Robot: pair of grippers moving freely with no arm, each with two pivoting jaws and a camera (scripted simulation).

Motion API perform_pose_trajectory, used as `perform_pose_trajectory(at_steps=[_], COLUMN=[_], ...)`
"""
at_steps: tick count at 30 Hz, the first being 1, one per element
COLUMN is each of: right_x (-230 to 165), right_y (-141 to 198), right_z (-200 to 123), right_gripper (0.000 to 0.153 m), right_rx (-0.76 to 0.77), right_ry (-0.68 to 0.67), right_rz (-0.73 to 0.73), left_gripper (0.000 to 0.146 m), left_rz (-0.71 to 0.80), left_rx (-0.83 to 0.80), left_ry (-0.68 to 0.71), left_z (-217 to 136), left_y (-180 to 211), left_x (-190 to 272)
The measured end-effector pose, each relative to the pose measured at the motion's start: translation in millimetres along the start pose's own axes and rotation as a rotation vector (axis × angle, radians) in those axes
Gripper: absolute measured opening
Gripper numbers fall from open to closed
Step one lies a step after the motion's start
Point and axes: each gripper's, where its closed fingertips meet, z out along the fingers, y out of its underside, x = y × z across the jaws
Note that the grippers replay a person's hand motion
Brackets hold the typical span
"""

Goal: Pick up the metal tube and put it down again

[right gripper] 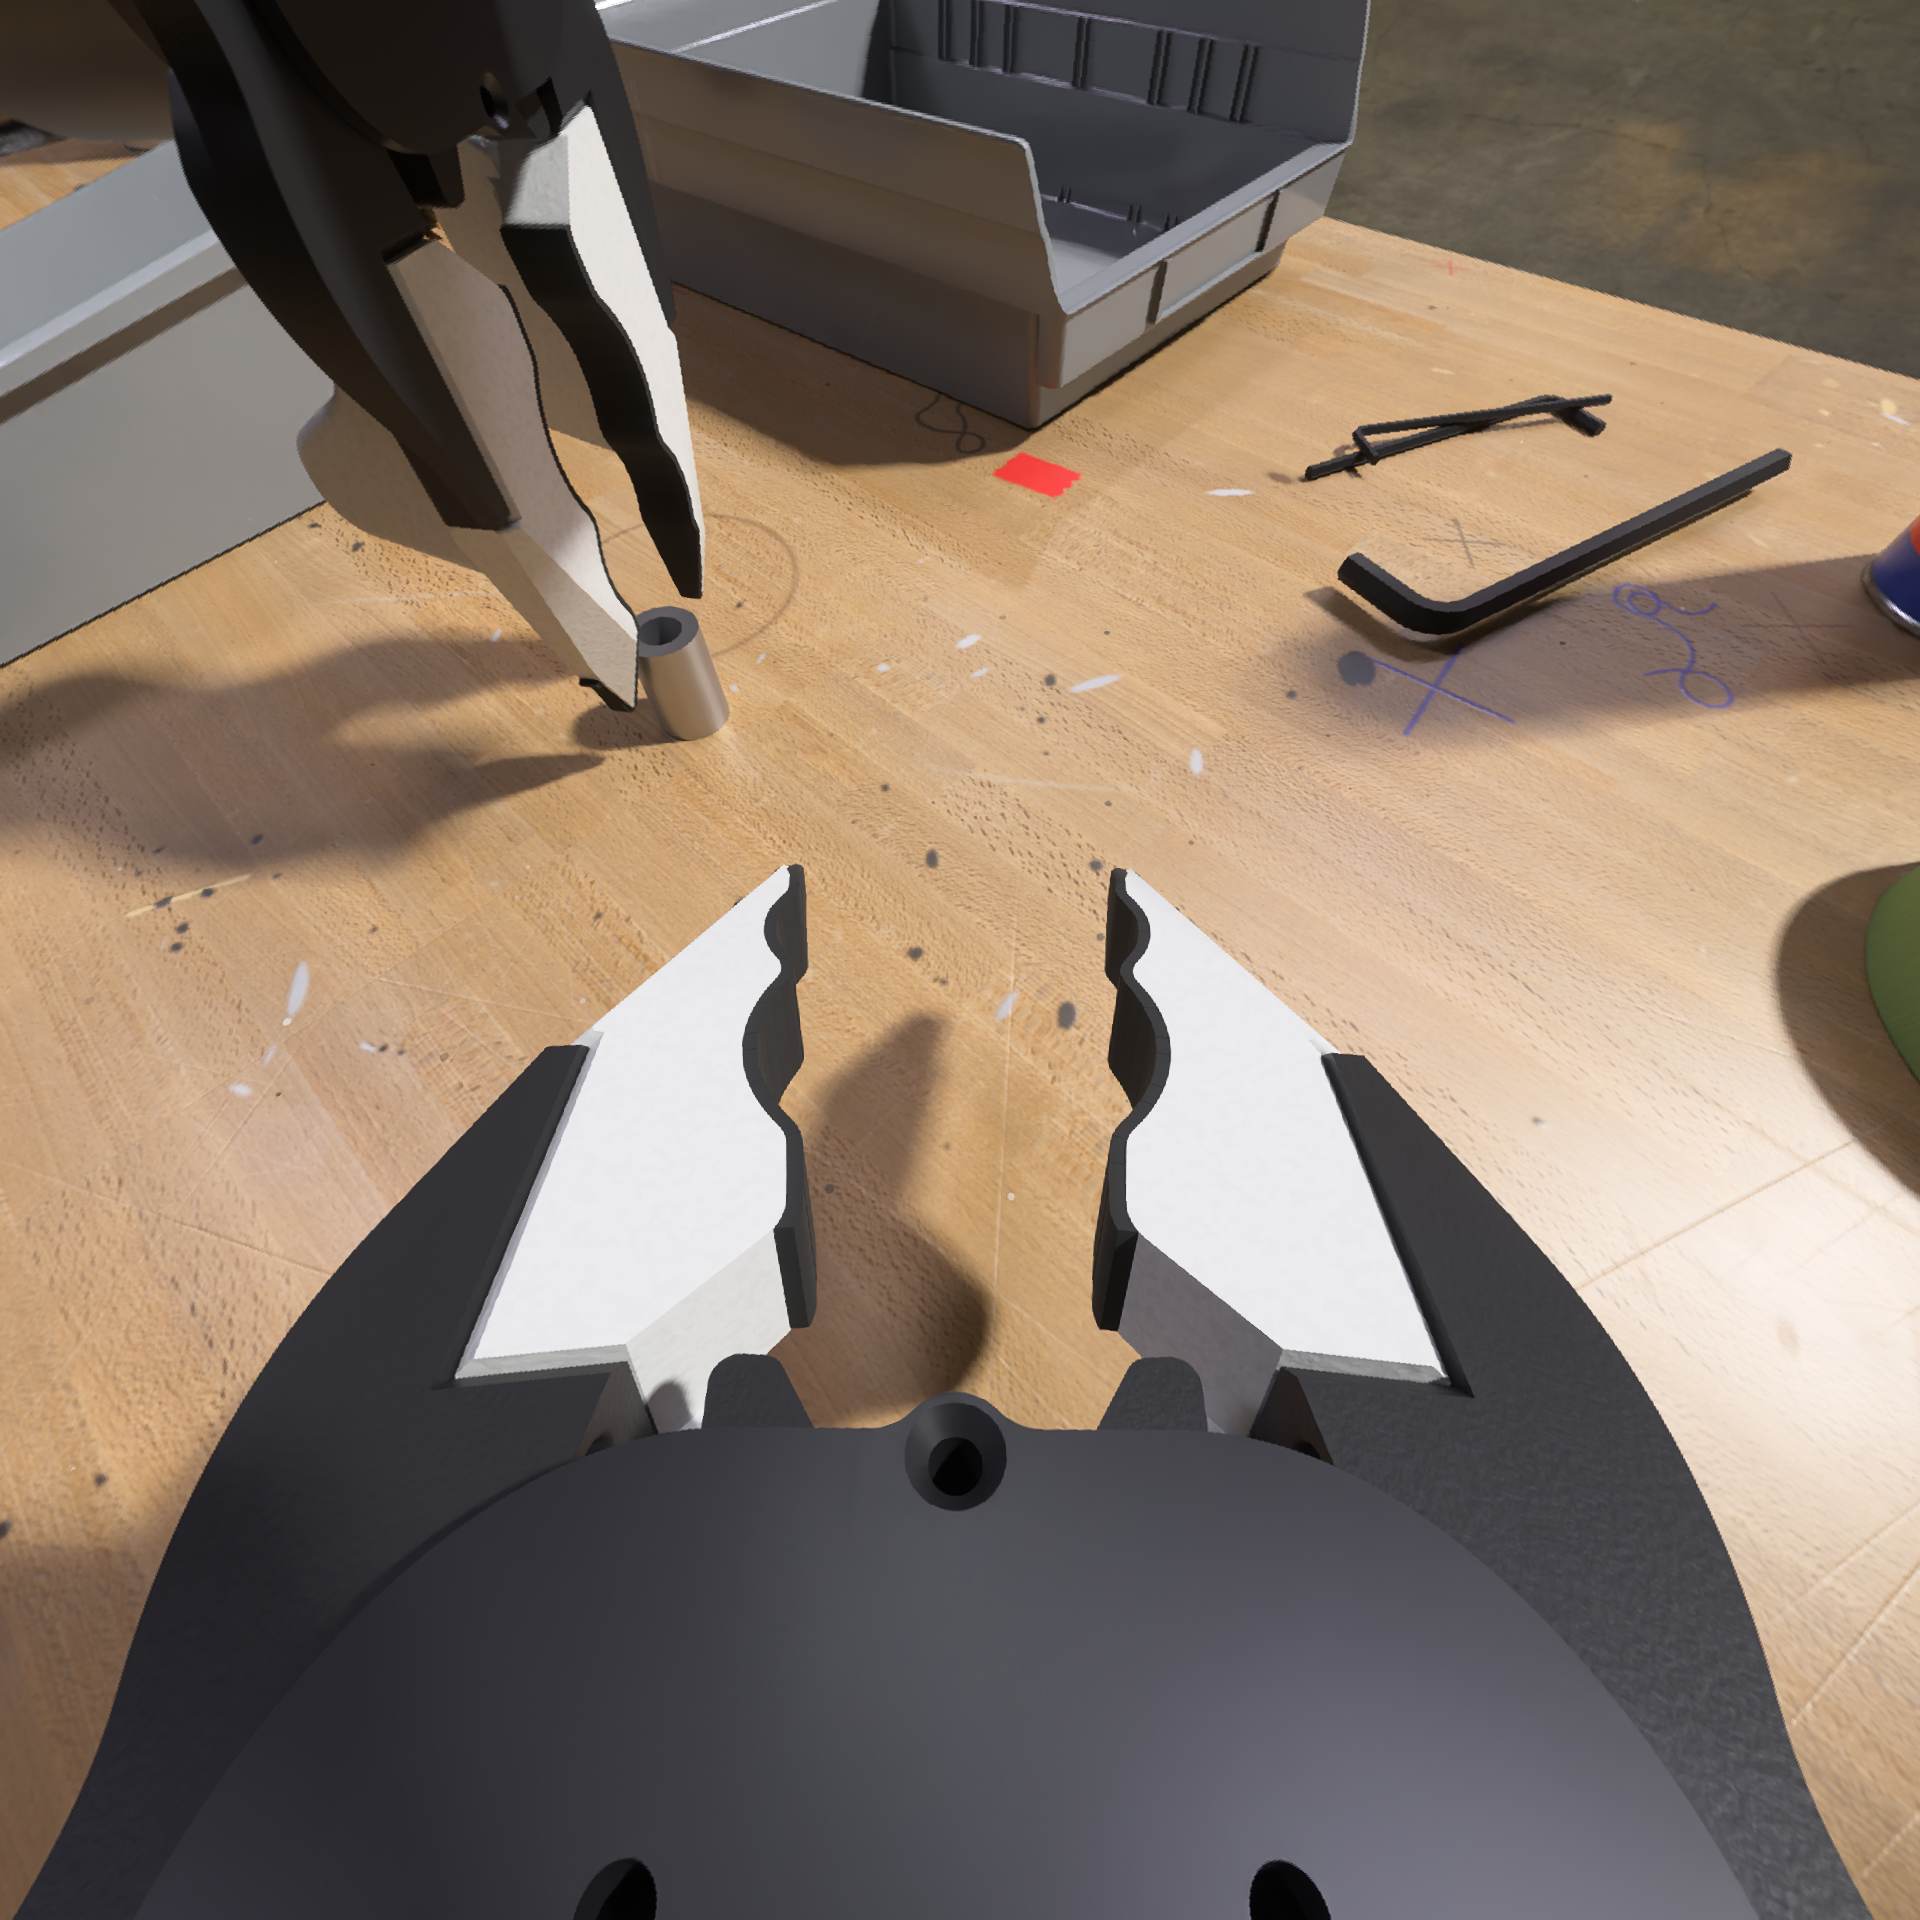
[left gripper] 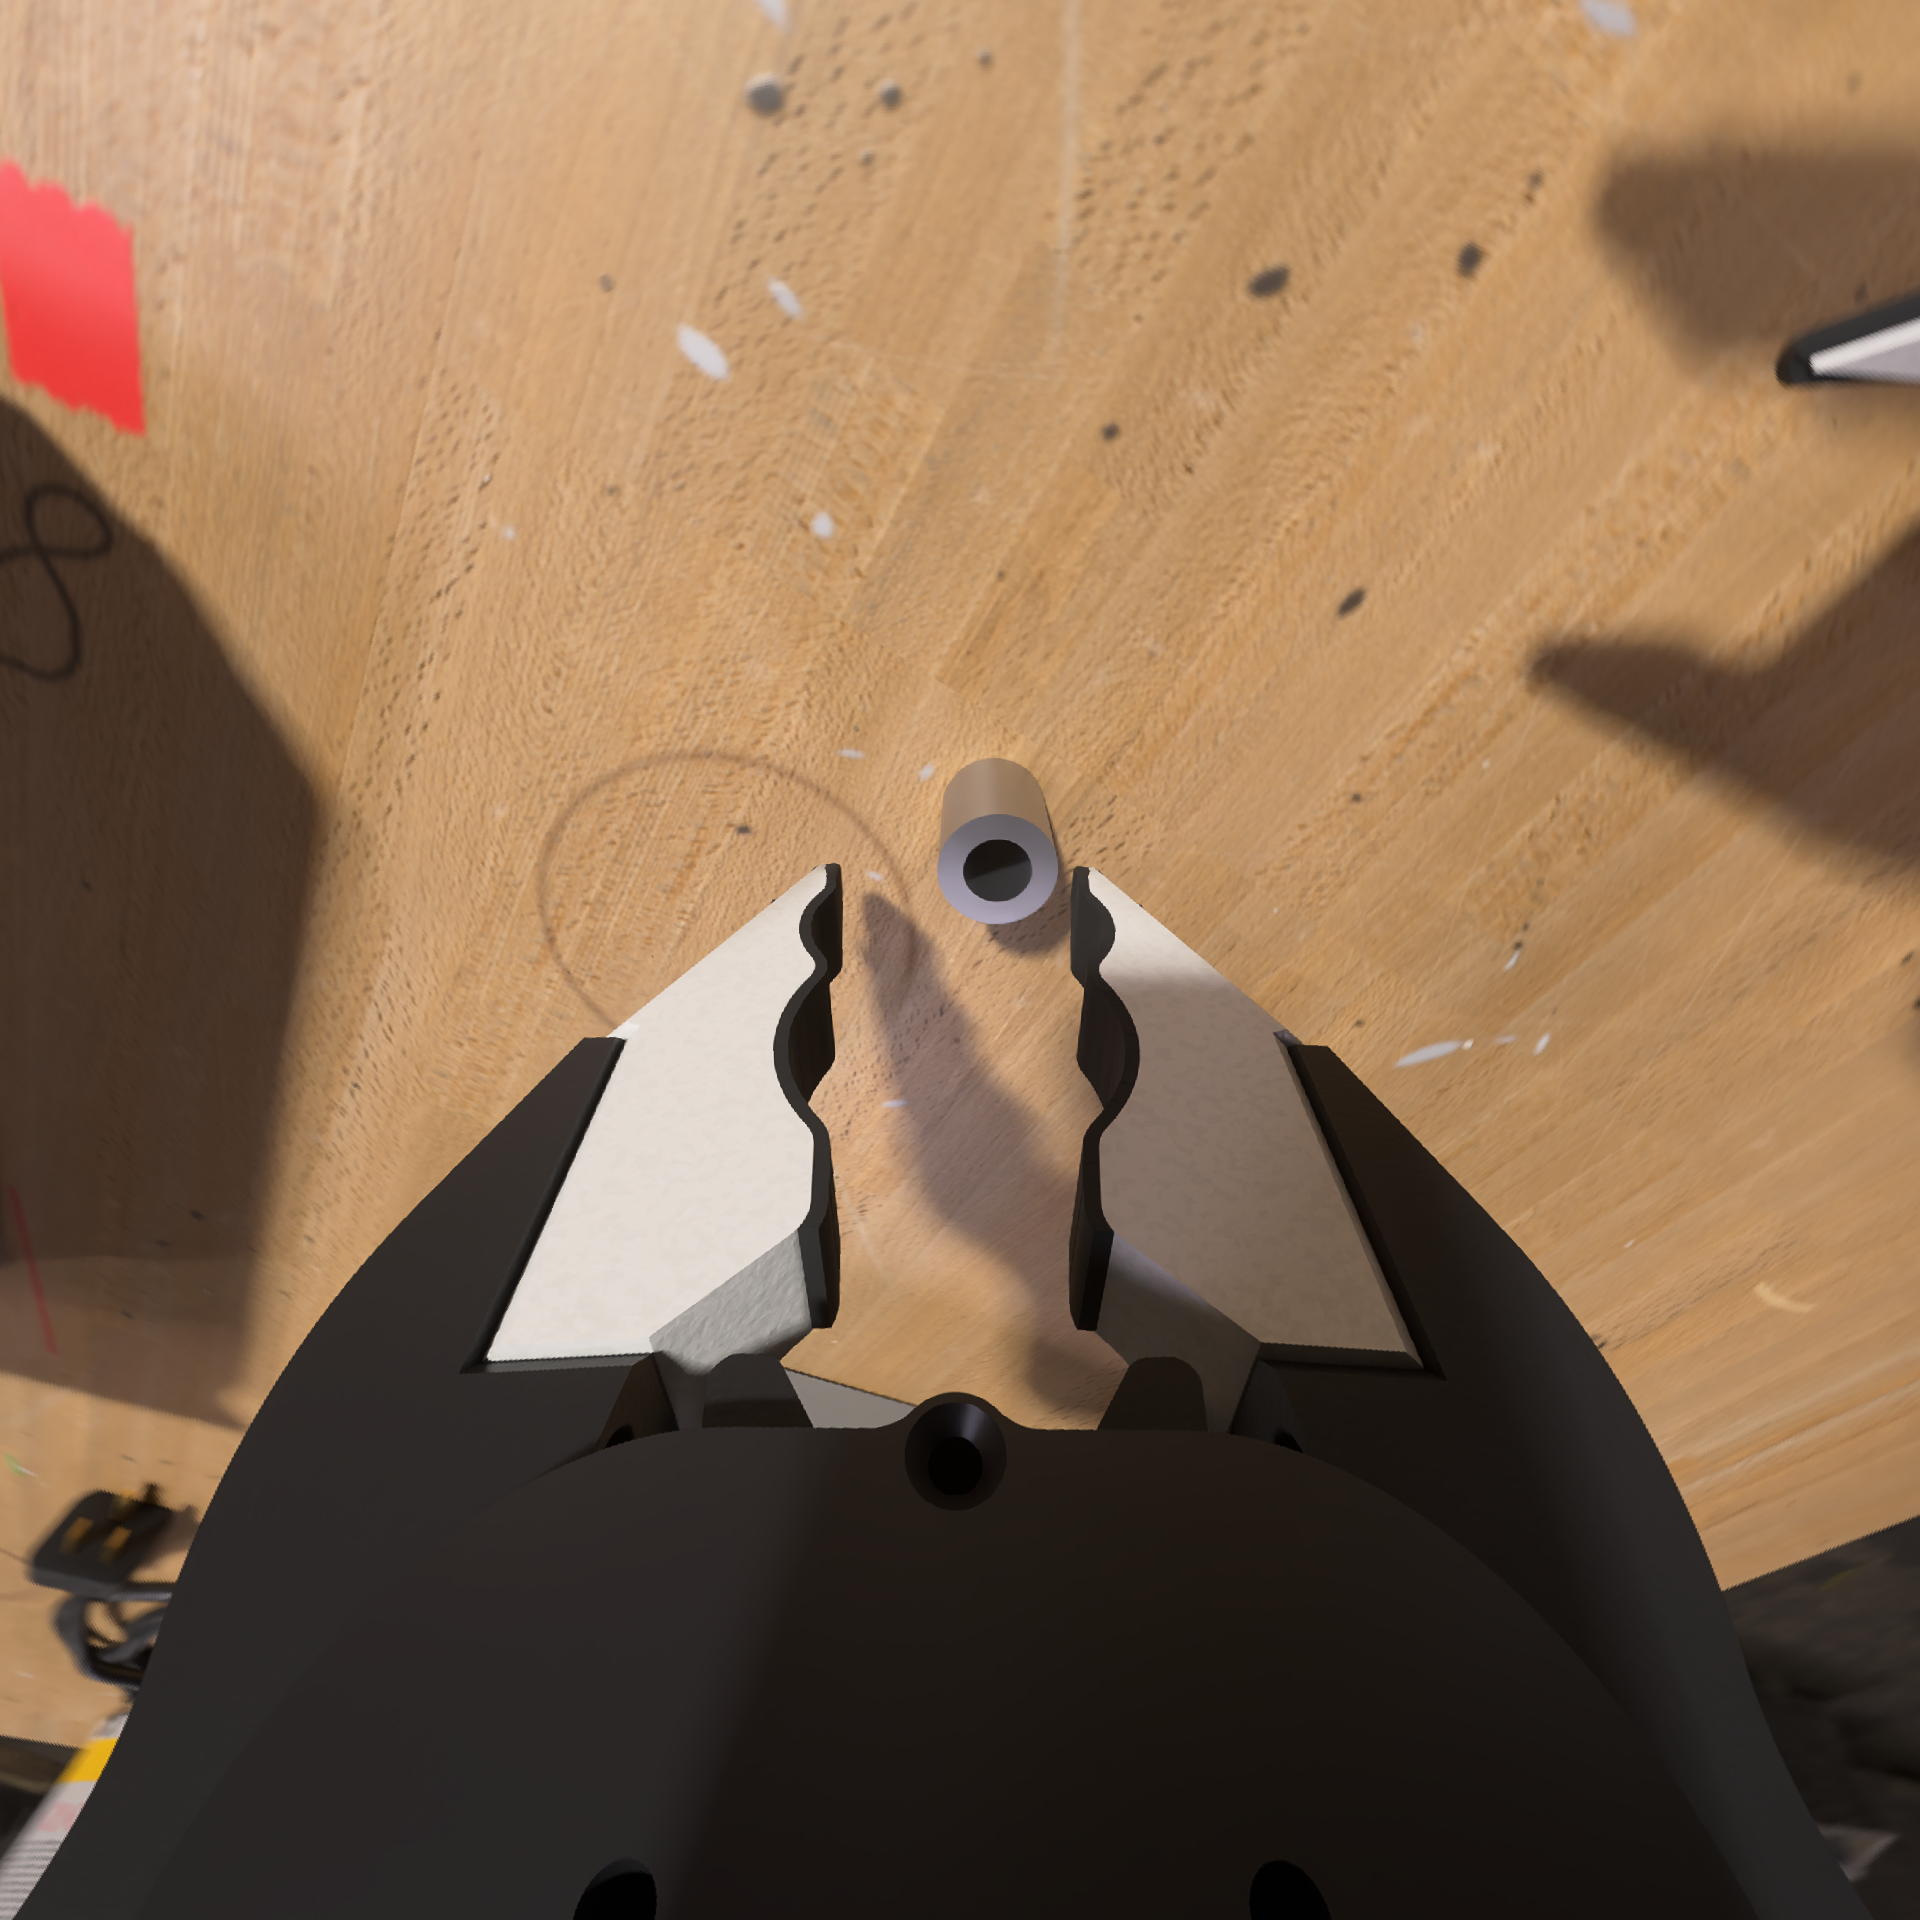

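Note:
The metal tube (left gripper: 995, 868) is a short grey cylinder standing on end on the wooden table, its open bore facing my left wrist camera. My left gripper (left gripper: 956, 878) is open and points down at it. The tube sits just past the fingertips, nearer the right finger (left gripper: 1091, 935). In the right wrist view the tube (right gripper: 681, 675) stands at the upper left, with the left gripper (right gripper: 655, 639) reaching down from above and one fingertip on each side of it. My right gripper (right gripper: 956, 875) is open and empty, low over bare table, well short of the tube.
A grey plastic bin (right gripper: 1039, 208) stands at the back and a grey box (right gripper: 125, 416) at the left. A black hex key (right gripper: 1558, 566) and a thin black clip (right gripper: 1455, 426) lie to the right. Red tape (right gripper: 1036, 475) marks the table. A green object (right gripper: 1891, 966) and a can (right gripper: 1896, 582) sit at the right edge.

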Motion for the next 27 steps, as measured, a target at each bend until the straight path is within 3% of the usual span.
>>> perform_pose_trajectory(at_steps=[7,13,22,27], right_x=[-1,-1,-1,-1], right_y=[1,1,2,2], right_z=[1,1,1,2], right_gripper=[0.058,0.060,0.060,0.061], right_rx=[-0.008,-0.014,-0.014,-0.018], right_ry=[-0.002,-0.001,-0.005,-0.005], right_rz=[-0.003,-0.011,-0.002,-0.002], left_gripper=[0.045,0.052,0.052,0.027], left_rz=[0.348,0.526,0.608,0.613], left_rx=[0.002,-0.005,0.005,-0.002], left_ry=[-0.025,0.001,0.092,0.122], left_z=[-8,-6,2,4], left_y=[-2,-6,-3,0], left_x=[-2,-5,3,6])
